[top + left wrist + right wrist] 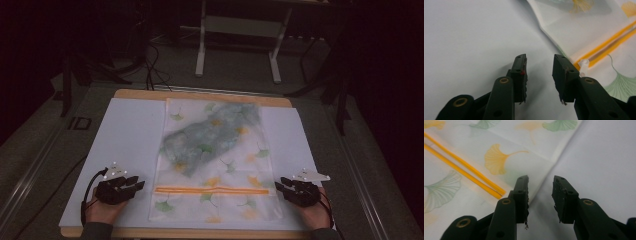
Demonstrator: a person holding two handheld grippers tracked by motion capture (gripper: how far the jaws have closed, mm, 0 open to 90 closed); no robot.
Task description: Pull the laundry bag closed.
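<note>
both hand-held grippers, left hand-held gripper (136,184) and right hand-held gripper (279,185), gape empty beside the zip bag (215,165) between them.

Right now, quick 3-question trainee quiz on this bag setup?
1. True or false: the left gripper is clamped on the bag.
2. What colour is the zip strip? A) blue B) orange C) black
3. In the left gripper view, what small white part sits by the right jaw at the strip's end?

Key:
1. False. Its jaws stand open over the white sheet, beside the bag. The right gripper is open too.
2. B.
3. The slider.
</note>
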